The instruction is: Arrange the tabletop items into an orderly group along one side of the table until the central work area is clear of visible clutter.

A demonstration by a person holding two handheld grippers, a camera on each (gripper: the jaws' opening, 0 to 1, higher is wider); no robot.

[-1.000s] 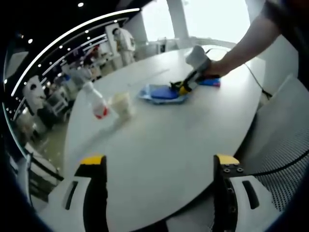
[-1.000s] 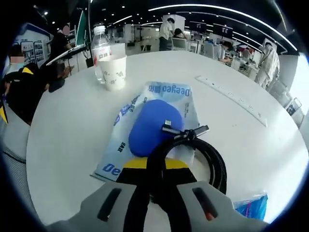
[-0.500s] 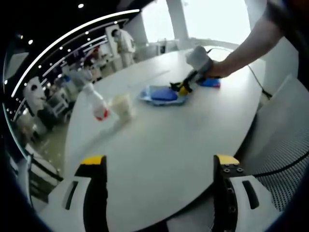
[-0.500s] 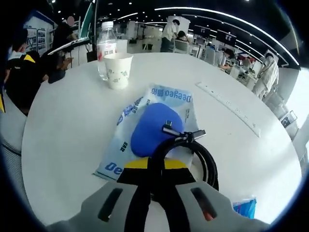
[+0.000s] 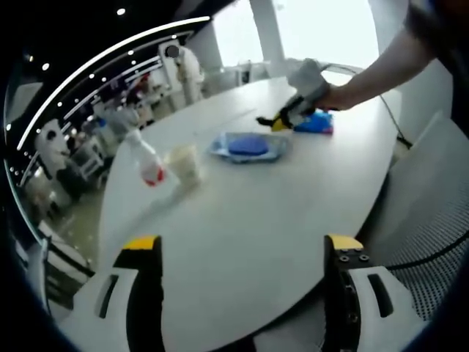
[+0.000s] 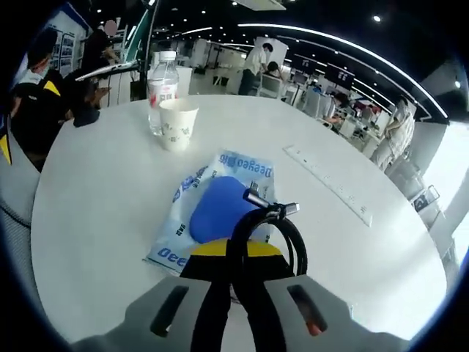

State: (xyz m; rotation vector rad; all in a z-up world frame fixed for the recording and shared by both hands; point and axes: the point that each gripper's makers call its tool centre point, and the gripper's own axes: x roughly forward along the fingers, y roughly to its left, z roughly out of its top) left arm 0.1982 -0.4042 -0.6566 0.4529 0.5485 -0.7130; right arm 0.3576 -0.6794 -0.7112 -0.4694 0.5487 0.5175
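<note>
We take the blue-printed packet (image 6: 220,213) as our landmark. Nearest in the right gripper view, our right gripper (image 6: 233,258) is clamped on a coiled black cable (image 6: 282,242), whose metal plugs (image 6: 267,205) hang just above the packet's near edge. The coil appears lifted clear of the table (image 6: 95,213), though we cannot confirm the gap.

Beyond the packet, toward its far left corner, a paper cup (image 6: 178,125) stands upright, touching or just beside a water bottle (image 6: 163,82). To the far right of the packet, a long white strip (image 6: 326,183), probably a ruler, lies flat and well apart from it.

In the left gripper view, our left gripper (image 5: 242,253) holds nothing, its jaws spread wide over bare table (image 5: 242,220) near the edge, well short of the packet (image 5: 249,145). The cup (image 5: 184,161) and bottle (image 5: 146,158) sit left of the packet; the right gripper (image 5: 282,122) with the cable sits just beyond the packet, next to a small blue pack (image 5: 316,123).

We judge the current step to be relocation of the cable. The next move calls for carrying it to the chosen side, setting it down near the grouped items and opening the jaws without letting the coil spring loose or drag the packet.
</note>
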